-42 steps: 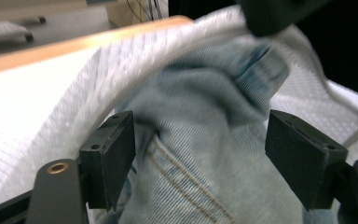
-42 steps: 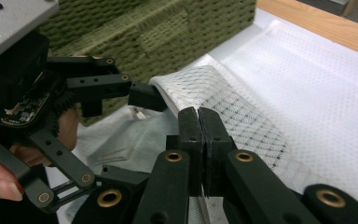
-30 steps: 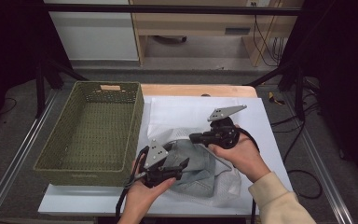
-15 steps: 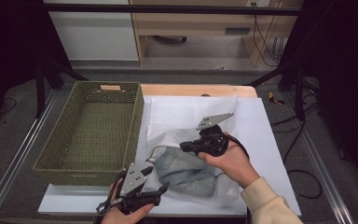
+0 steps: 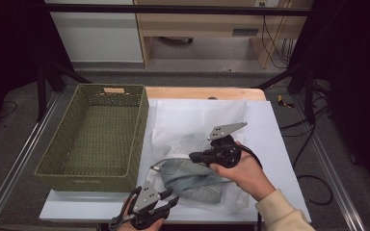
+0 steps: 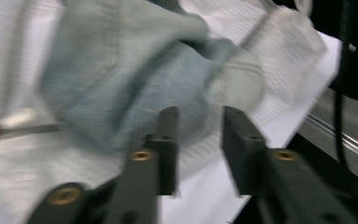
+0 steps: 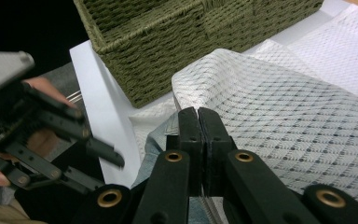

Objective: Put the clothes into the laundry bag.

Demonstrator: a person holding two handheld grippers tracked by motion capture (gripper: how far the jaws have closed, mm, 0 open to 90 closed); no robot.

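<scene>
At the near edge of the bench (image 5: 270, 125), the left claw (image 5: 166, 204) sits low in the person's left hand (image 5: 139, 224), off the cloth and pointing toward it; its jaws have just been closing, yet they stand apart with nothing between them, as the left gripper view shows, where the jeans (image 6: 135, 74) lie a little beyond the tips. The jeans (image 5: 192, 175) are a crumpled blue-grey heap on the white sheet (image 5: 265, 120), partly tucked inside a white mesh bag (image 5: 185, 143) that drapes over their far side and spreads under them toward the near edge. Just beyond the heap, the right claw (image 5: 195, 156), held in the right hand (image 5: 243, 171), points left at the bag's edge. In the right gripper view its jaws are pressed together, with the mesh bag (image 7: 284, 93) rising right behind the tips and denim below them; whether fabric is pinched there I cannot tell. To the left of the cloth, a green woven basket (image 5: 94, 171) stands on the bench, its near long wall just beside the bag. The same basket (image 7: 177, 51) shows beyond the right claw's tips.
</scene>
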